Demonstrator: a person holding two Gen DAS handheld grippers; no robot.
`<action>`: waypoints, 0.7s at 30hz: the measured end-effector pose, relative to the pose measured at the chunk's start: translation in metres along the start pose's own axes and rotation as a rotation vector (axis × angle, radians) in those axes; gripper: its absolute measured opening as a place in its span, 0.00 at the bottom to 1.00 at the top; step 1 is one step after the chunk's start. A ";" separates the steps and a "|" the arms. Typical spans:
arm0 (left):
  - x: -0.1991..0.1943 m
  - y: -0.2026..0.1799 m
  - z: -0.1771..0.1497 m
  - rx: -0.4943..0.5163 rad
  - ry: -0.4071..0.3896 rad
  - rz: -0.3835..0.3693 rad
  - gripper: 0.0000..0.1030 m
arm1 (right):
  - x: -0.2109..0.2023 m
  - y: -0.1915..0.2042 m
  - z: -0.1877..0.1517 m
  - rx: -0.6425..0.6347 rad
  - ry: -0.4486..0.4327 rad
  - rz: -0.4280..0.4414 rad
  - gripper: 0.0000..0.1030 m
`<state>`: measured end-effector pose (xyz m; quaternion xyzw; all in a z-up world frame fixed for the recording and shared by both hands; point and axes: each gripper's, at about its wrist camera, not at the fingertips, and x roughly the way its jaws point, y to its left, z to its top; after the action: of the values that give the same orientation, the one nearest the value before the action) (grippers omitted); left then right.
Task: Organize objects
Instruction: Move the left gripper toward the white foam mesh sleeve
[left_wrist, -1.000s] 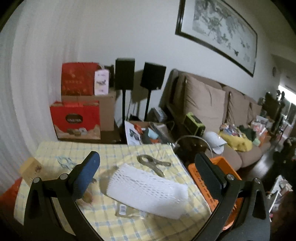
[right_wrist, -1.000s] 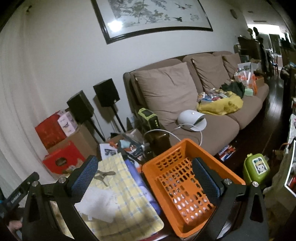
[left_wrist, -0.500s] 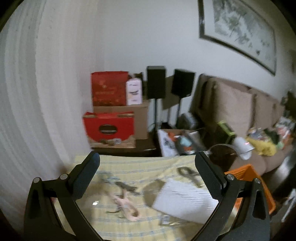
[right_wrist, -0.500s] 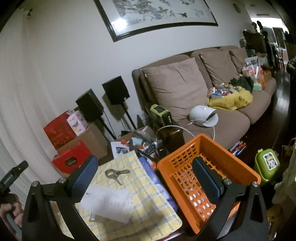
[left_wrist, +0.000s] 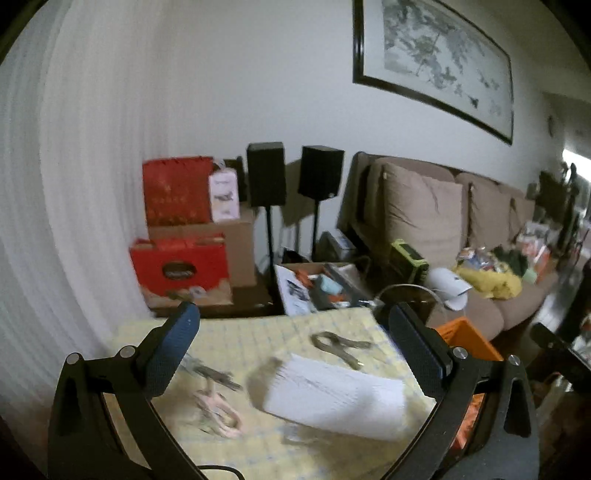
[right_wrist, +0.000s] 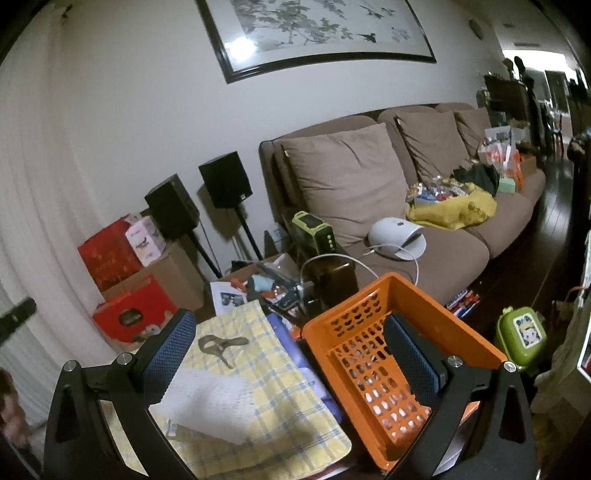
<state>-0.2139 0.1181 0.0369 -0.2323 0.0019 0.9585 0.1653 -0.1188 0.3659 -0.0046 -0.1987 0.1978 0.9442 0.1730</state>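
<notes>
Living room with a brown sofa, two black speakers on stands and red gift boxes sitting behind a table under a yellow checked cloth. Left gripper is hanging over the cloth with its tongs spread wide, nothing between them; right gripper is likewise released and empty, straddling the cloth edge and the orange basket. Compared with half a second ago the left view is swinging back right: the white foam mesh sleeve is sitting closer to centre between the fingers and the picture is blurring from motion, so I'm reading this as the left hand lining up on a pick, no grasp started yet. Basket looks empty, task barely begun. The sleeve is lying flat on the cloth, long axis running left-to-right in the left view, sloping down toward the basket side. The metal clip is lying just beyond it, handles pointing toward the basket. Pink clip and a dark clip are lying on the left part of the cloth, too blurred for orientation.
</notes>
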 end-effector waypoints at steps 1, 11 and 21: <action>0.000 -0.006 -0.003 0.013 0.001 -0.010 1.00 | -0.002 0.002 0.000 0.002 0.000 0.010 0.99; -0.011 -0.009 -0.013 0.085 0.049 -0.153 1.00 | -0.042 0.020 0.009 -0.023 -0.061 0.046 0.99; -0.001 0.006 -0.012 0.054 0.040 -0.083 1.00 | -0.032 0.031 0.004 -0.052 -0.031 0.049 0.99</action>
<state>-0.2097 0.1112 0.0257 -0.2468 0.0217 0.9456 0.2110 -0.1052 0.3328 0.0229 -0.1837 0.1754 0.9559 0.1477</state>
